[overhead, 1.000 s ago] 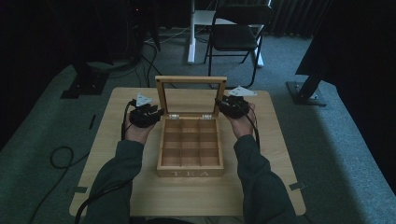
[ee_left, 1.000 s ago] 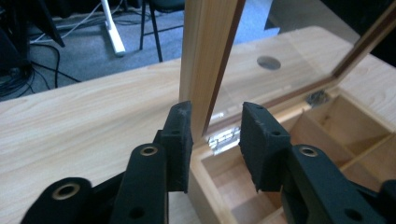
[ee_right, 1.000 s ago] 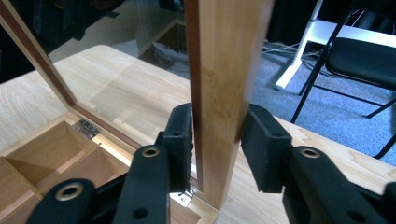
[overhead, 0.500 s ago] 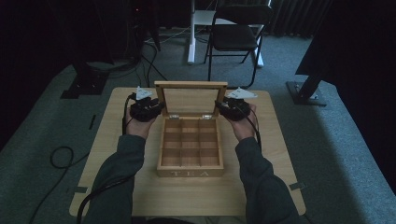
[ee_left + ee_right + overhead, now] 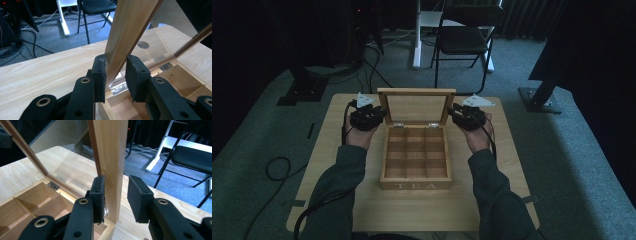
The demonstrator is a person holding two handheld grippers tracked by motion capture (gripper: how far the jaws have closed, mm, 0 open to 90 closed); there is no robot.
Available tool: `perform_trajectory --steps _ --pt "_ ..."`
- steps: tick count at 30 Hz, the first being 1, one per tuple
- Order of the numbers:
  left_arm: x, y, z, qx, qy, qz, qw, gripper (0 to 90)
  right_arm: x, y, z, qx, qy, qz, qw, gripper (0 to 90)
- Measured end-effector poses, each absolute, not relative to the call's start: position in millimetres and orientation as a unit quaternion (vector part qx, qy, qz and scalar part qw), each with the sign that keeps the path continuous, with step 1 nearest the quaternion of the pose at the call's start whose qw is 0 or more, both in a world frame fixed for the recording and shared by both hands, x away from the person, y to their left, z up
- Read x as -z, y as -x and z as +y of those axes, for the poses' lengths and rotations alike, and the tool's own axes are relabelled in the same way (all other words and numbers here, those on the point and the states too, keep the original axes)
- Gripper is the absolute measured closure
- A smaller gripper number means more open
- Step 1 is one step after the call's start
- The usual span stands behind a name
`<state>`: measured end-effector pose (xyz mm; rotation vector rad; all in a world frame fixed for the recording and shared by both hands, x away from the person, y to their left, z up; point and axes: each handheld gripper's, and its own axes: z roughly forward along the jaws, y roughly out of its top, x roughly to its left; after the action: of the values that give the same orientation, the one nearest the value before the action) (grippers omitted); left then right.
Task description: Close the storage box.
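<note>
Here, in the high view, a wooden tea box (image 5: 416, 157) sits at the middle of the light wooden table (image 5: 332, 150), its lid (image 5: 416, 107) raised near upright at the far side and its nine open compartments facing up. The left gripper (image 5: 377, 116) sits at the lid's left edge and the right gripper (image 5: 455, 115) at its right edge, each held in a hand, with a black folding chair (image 5: 464, 35) on the carpet beyond the table. In the left gripper view, the jaws stand apart, straddling the lid's wooden side frame (image 5: 130, 32); the left pad touches the wood, the right pad stands just clear, and a metal hinge (image 5: 119, 87) shows below. In the right gripper view, the jaws are likewise apart around the lid's frame (image 5: 110, 162), the left pad against it, the right one off it.
</note>
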<state>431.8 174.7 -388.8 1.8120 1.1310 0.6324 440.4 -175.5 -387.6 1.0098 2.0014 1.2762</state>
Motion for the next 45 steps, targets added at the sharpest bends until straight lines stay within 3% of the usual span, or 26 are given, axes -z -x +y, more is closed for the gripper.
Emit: perform_trajectory --steps 15,45 --pt "377.9 -422.1 177.9 -0.263 -0.731 0.44 0.451 72.1 379.9 -430.7 -175.4 -0.484 -0.372 0.742 0.277 74.4" --pt "380.9 -403.5 179.2 -0.26 -0.73 0.435 0.458 71.9 378.9 -411.2 -176.1 -0.484 -0.372 0.744 0.272 73.7"
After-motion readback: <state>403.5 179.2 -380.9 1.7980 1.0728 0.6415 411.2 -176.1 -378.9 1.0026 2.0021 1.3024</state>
